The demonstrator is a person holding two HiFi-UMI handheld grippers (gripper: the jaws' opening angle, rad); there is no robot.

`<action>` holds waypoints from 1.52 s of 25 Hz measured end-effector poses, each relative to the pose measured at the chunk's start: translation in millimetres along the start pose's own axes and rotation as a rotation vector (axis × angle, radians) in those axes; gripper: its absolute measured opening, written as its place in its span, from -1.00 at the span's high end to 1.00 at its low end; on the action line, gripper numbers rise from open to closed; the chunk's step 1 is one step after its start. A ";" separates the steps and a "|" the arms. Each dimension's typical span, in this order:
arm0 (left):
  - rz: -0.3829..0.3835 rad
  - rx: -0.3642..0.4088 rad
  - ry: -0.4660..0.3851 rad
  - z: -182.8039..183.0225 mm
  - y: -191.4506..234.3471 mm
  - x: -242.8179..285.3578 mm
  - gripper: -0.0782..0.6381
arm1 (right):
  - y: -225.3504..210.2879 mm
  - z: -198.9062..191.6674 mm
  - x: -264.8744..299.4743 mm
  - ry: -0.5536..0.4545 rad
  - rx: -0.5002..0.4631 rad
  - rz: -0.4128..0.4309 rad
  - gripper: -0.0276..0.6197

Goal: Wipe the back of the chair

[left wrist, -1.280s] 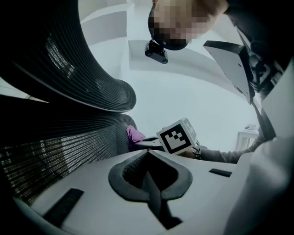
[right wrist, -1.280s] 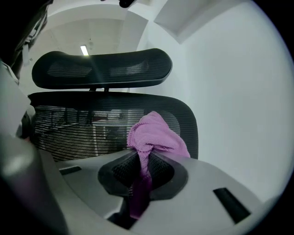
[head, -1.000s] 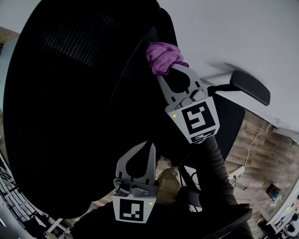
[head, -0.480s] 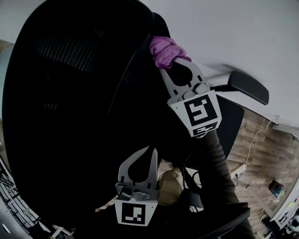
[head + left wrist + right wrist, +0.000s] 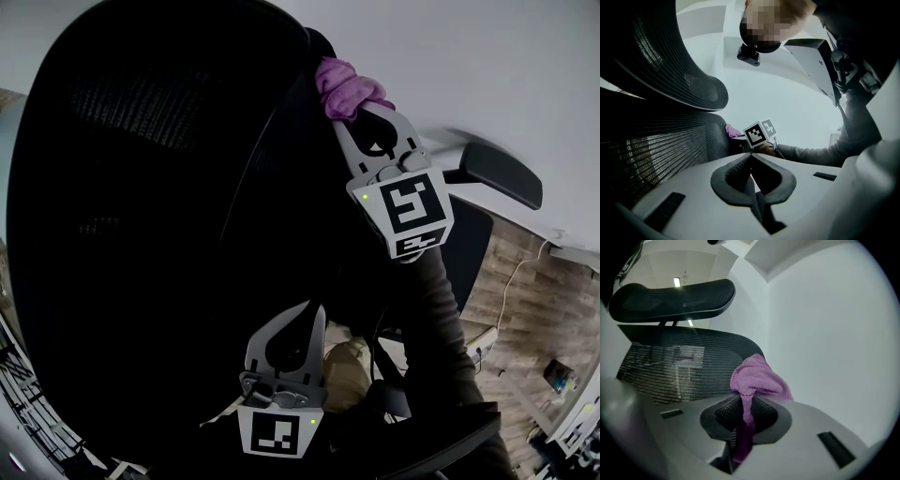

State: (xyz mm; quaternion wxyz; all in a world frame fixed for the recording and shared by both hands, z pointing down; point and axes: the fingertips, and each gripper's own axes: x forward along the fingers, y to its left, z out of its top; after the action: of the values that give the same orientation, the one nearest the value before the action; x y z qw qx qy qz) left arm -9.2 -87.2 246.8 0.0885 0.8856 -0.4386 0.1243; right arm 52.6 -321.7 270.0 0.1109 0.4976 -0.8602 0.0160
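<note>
1. R tool: right gripper is up high by the top of the chair back, jaws clamped on a pink cloth.
2. Right gripper view: the cloth runs as a thin strip down between the pads of the right gripper. The rest bunches in a wad past the tips.
3. Cloth pos: the wad sits against the upper rim of the chair back, at its right-hand edge in the head view. The black mesh is just behind and left of it.
4. Headrest is a separate black mesh pad above the back, apart from the cloth.
5. L tool: left gripper is low in the head view, well below the right one, tips pointing up along the dark back.
6. Left gripper view: the jaws of the left gripper are together at the tips, nothing between them. Can't tell if it touches the mesh.
7. Same view also shows the chair back at left. Past it are the cloth and the right tool's marker cube.
8. A dark sleeve runs down from the right gripper.
9. Bkgd: black armrest to the right, pale wall behind, wood floor lower right.
</note>
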 end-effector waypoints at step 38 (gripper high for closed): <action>-0.020 0.000 0.010 -2.7 0.8 3.2 0.76 | -29.3 -42.5 7.9 0.075 0.051 -0.090 0.78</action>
State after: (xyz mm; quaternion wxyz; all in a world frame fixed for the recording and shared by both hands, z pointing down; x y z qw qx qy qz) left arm -8.4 -89.4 250.4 0.0921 0.8894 -0.4292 0.1277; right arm 81.4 -337.3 310.7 0.1310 0.5375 -0.8314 0.0517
